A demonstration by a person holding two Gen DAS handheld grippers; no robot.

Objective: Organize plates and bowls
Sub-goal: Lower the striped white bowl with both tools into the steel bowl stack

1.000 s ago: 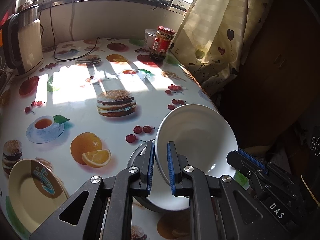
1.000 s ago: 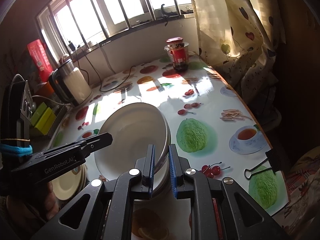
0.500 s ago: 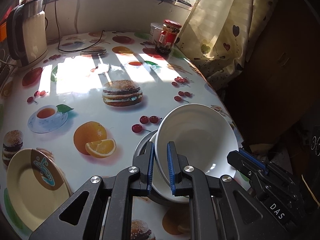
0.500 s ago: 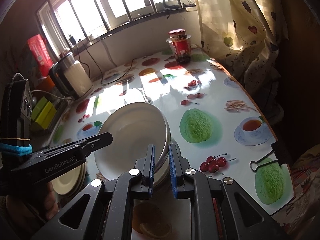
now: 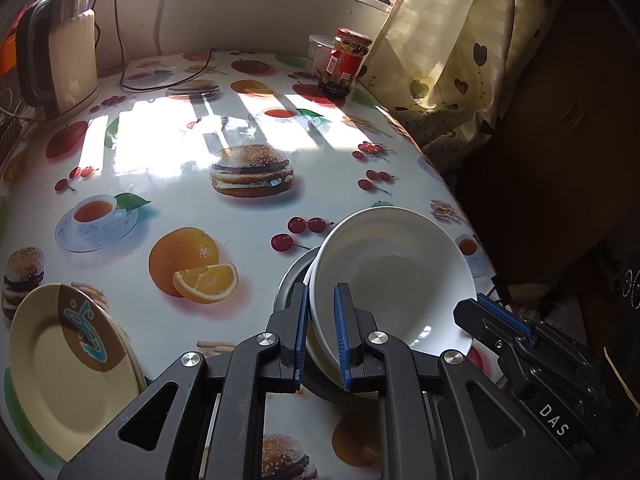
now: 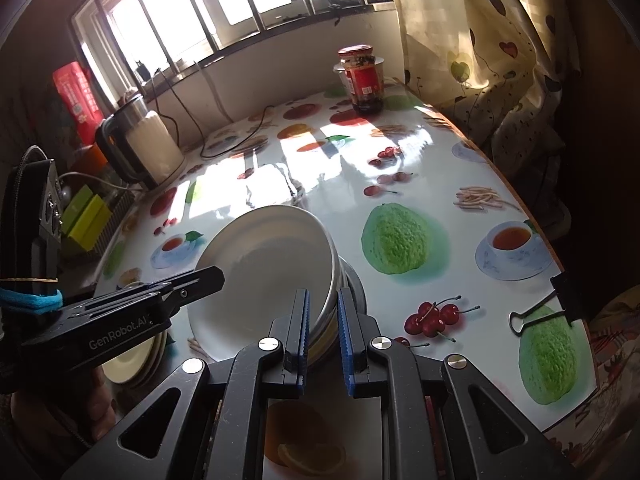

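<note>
A fruit-print table (image 5: 256, 240) carries a kettle (image 5: 68, 64), jar (image 5: 346, 64) and yellow plates (image 5: 68, 372).

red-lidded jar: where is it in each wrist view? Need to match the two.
Left wrist view: red-lidded jar top centre-right, at the table's far edge in front of the curtain.
Right wrist view: red-lidded jar top centre, same far edge, left of the curtain.
Shared landmark: the kettle, at far left in both.

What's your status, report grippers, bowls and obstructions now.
Left gripper and right gripper both clamped on opposite rims of the white bowl stack, tilted over the metal dish. Yellow plates sit left, apart. Nothing blocking.
</note>
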